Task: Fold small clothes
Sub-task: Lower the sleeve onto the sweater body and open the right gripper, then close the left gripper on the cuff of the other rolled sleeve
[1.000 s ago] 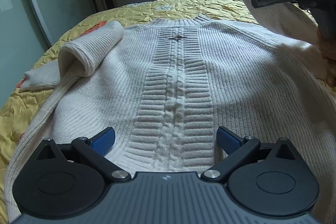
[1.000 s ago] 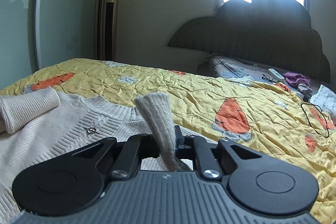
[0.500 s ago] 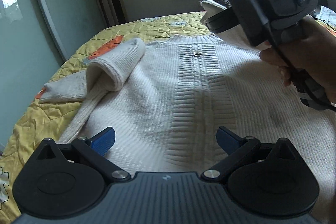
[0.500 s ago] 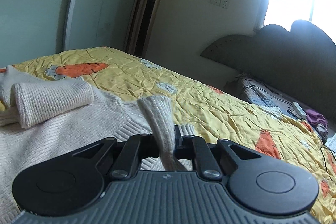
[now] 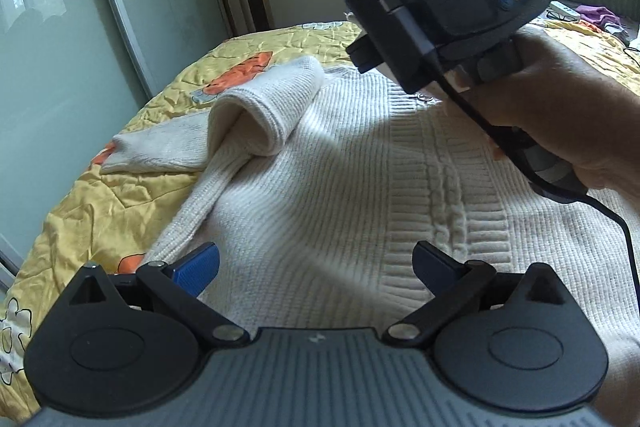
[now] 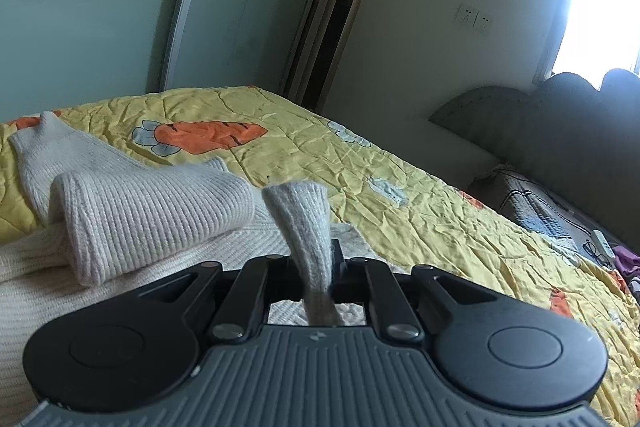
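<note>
One white sweater (image 5: 340,167) lies flat on the yellow quilt (image 5: 100,211), its left sleeve (image 5: 256,115) folded inward at 10 o'clock. The left gripper (image 5: 316,267) hovers over the hem at 6 o'clock, jaws wide apart and empty. The right gripper (image 6: 316,263), in a hand (image 5: 560,115) at 2 o'clock, is clamped tight on the other sleeve (image 6: 304,223).

Sweater (image 5: 340,187) right side hidden behind hand (image 5: 560,99).
</note>
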